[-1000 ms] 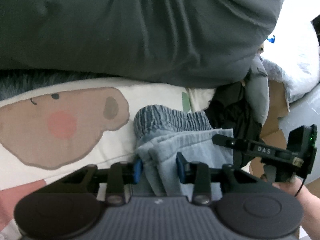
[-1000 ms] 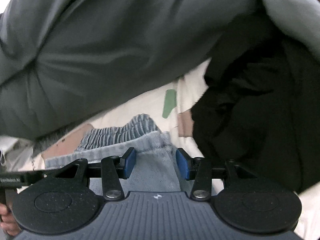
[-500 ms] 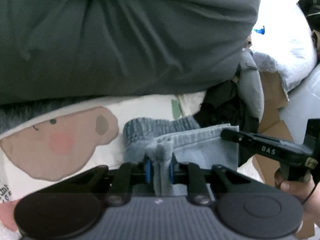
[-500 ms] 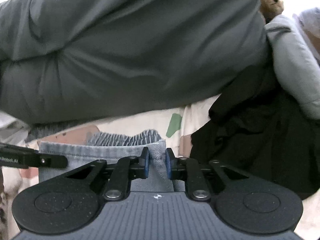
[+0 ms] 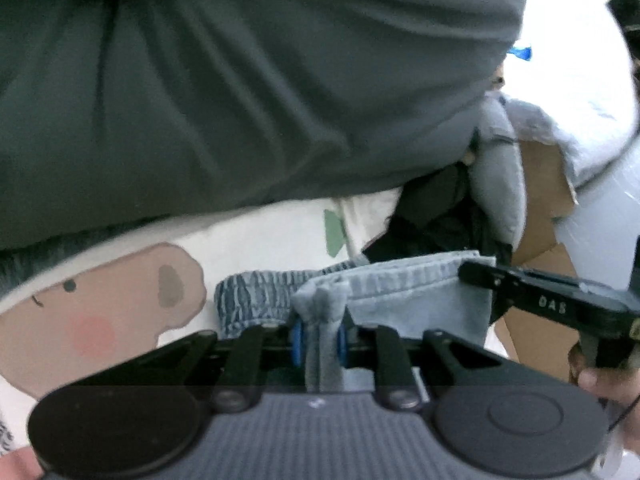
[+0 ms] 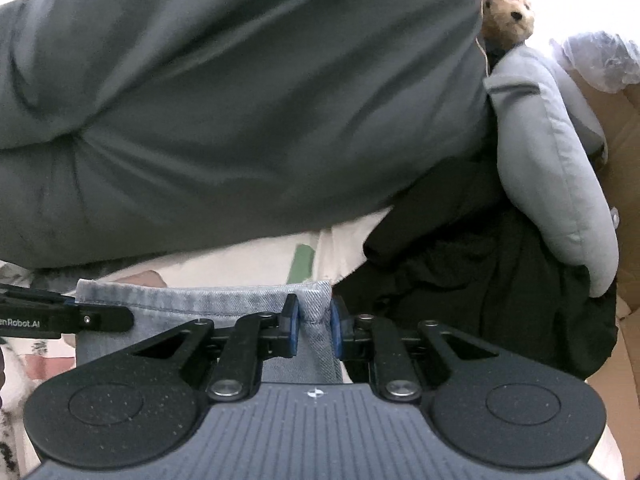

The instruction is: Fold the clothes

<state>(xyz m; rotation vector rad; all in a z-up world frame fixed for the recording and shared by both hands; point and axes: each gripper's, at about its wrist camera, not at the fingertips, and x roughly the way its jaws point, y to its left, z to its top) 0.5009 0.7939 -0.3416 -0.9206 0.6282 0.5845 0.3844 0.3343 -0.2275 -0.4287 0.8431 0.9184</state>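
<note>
A pair of light blue denim shorts [image 5: 420, 292] with a striped elastic waistband [image 5: 256, 300] is held up between both grippers over a cream bedsheet. My left gripper [image 5: 319, 338] is shut on a bunched corner of the denim. My right gripper [image 6: 312, 326] is shut on the opposite hemmed corner of the denim shorts [image 6: 200, 304]. In the left wrist view the right gripper's finger [image 5: 532, 292] reaches to the cloth's right edge. In the right wrist view the left gripper's finger [image 6: 68, 318] comes in from the left edge.
A big dark grey duvet [image 5: 240, 92] fills the top of both views. Beneath lies a cream sheet with a cartoon bear face [image 5: 100, 312]. Black clothes [image 6: 480, 272] and a light grey pillow [image 6: 560, 168] lie to the right, with cardboard [image 5: 540, 184] and a small plush bear [image 6: 508, 16].
Both grippers went from open around the denim edge to shut on it. They then rose, lifting the top edge of the shorts off the sheet and stretching it between them.
</note>
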